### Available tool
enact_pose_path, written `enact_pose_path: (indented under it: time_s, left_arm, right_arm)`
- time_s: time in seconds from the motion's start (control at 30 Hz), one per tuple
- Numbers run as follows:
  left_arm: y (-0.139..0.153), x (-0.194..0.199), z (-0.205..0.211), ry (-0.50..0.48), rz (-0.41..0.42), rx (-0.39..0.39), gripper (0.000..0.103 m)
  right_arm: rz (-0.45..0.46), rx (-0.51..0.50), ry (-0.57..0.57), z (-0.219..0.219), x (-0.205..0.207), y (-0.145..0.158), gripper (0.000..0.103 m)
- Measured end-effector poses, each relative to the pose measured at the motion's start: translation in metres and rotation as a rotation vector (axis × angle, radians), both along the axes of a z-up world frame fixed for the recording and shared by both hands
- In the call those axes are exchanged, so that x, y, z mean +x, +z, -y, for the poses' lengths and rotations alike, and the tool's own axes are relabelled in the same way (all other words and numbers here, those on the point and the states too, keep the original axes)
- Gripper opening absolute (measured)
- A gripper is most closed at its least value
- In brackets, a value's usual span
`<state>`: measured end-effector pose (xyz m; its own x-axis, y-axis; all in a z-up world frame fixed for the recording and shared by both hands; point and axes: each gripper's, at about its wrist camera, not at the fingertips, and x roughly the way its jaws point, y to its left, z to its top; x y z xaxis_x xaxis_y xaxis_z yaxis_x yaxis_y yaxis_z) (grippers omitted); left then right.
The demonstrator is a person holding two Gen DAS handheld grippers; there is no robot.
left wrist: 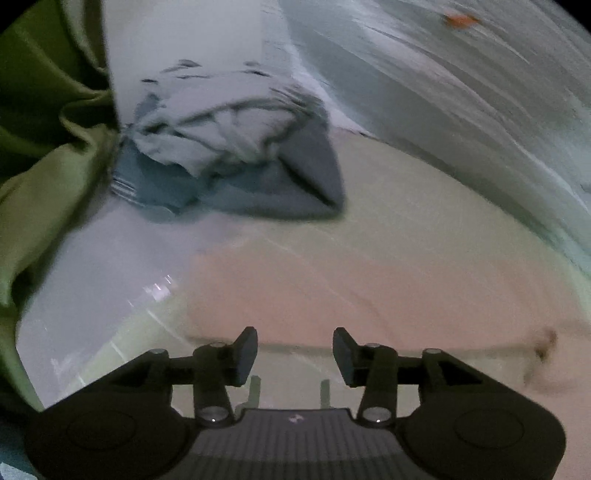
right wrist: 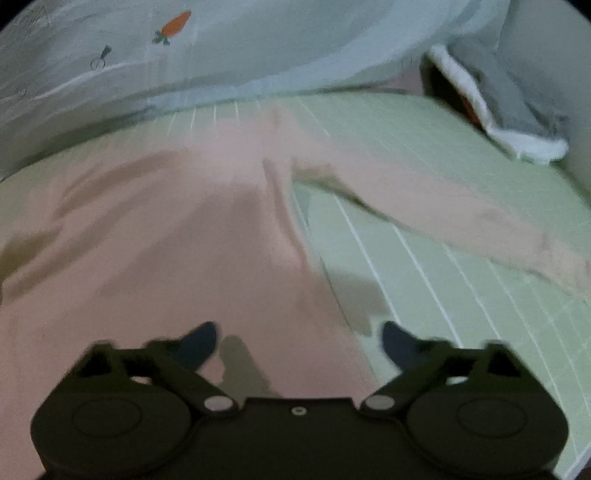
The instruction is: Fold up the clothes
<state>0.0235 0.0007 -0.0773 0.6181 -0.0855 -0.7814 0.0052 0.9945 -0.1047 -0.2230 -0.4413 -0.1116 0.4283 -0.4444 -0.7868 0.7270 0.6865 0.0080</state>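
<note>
Here the pink garment (right wrist: 177,236) lies spread on the green mat (right wrist: 424,155), so bring the right claw (right wrist: 299,341) (jaws wide, empty) to its side edge while the half-open, empty left claw (left wrist: 295,354) takes the hem.

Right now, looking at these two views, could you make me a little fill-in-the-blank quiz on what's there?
1. The garment spread under both grippers is ____ in colour.
2. The mat beneath it is green with ____ grid lines.
3. The orange picture printed on the pale sheet is a ____.
4. The right gripper has ____ between its fingers.

Missing words: pink; white; carrot; nothing
</note>
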Motion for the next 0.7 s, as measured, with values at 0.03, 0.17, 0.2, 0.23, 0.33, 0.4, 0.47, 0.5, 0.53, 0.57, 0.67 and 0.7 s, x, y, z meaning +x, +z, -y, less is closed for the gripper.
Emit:
enact_pose_path:
  time_s: [0.03,0.17,0.2,0.23,0.33,0.4,0.47,0.5,0.53,0.57,0.67,0.7]
  left_arm:
    - [0.0,-0.006,0.007,-0.019,-0.006,0.005,0.048]
    - [0.001,-0.031,0.036,-0.091,-0.02,0.027,0.048]
    - [0.002,-0.037,0.043,-0.107,-0.024,0.031,0.048]
    - [0.003,-0.04,0.049,-0.117,-0.028,0.034,0.048]
    - [0.005,-0.046,0.066,-0.134,-0.035,0.042,0.048]
    - [0.005,-0.044,0.074,-0.138,-0.035,0.046,0.048]
    - [0.006,-0.041,0.083,-0.142,-0.035,0.05,0.05]
    - [0.006,-0.039,0.087,-0.145,-0.034,0.051,0.051]
    - [0.006,-0.032,0.091,-0.149,-0.031,0.049,0.052]
    - [0.006,-0.026,0.096,-0.154,-0.028,0.047,0.052]
    - [0.007,-0.008,0.109,-0.166,-0.019,0.04,0.053]
    - [0.007,-0.001,0.114,-0.173,-0.016,0.038,0.053]
  right_arm:
    - [0.008,0.029,0.005,0.002,-0.007,-0.001,0.07]
    - [0.023,0.033,0.074,0.003,-0.03,0.005,0.005]
    - [0.027,0.05,0.09,0.003,-0.035,0.005,0.005]
    - [0.027,0.063,0.102,0.003,-0.039,0.005,0.005]
    - [0.014,0.076,0.131,0.001,-0.048,0.006,0.005]
    - [0.017,0.1,0.131,0.003,-0.052,0.007,0.007]
    - [0.009,0.119,0.109,0.013,-0.05,0.01,0.031]
    - [0.009,0.125,0.097,0.018,-0.049,0.013,0.04]
    - [0.03,0.115,0.081,0.024,-0.048,0.017,0.05]
    - [0.052,0.106,0.067,0.03,-0.047,0.021,0.057]
    - [0.115,0.103,0.045,0.06,-0.034,0.032,0.072]
    - [0.119,0.093,0.044,0.071,-0.025,0.033,0.072]
